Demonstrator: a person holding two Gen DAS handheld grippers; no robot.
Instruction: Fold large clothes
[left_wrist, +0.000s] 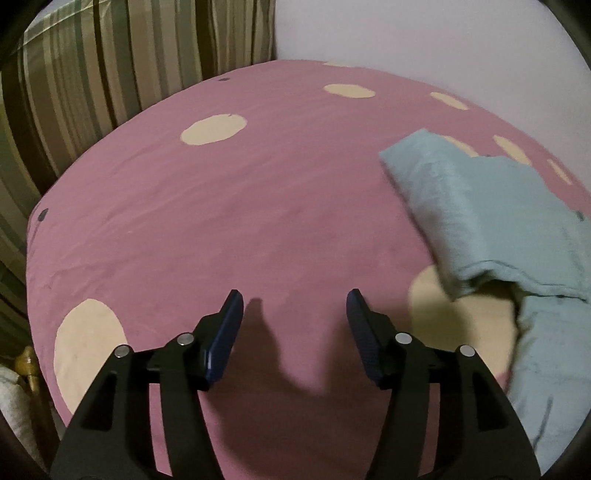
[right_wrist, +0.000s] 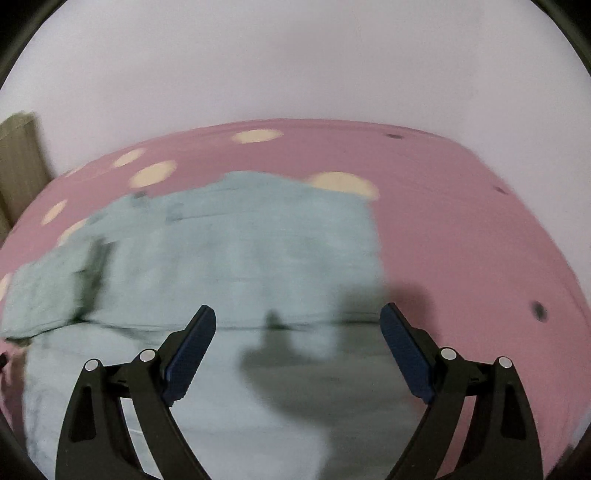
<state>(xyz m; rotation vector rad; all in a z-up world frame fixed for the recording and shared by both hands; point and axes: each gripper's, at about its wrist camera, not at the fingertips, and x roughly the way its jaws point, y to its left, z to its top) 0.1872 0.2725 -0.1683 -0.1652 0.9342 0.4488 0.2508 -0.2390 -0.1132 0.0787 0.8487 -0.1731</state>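
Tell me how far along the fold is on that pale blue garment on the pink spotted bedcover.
Partly done: the pale blue cloth garment lies on the pink bedcover with cream spots with one layer already turned over itself, its folded edge visible in the left wrist view. Nothing is in hand: the left gripper and right gripper are both open and empty. Left: probably further folds, since it looks loose and uneven.

A: Dim indoor light, muted colours; each claw throws a dark shadow forward, so the light comes from behind.

B: Fisheye bulges the bed (left_wrist: 258, 206), corners black. The right wrist view smears the blue garment (right_wrist: 229, 258).
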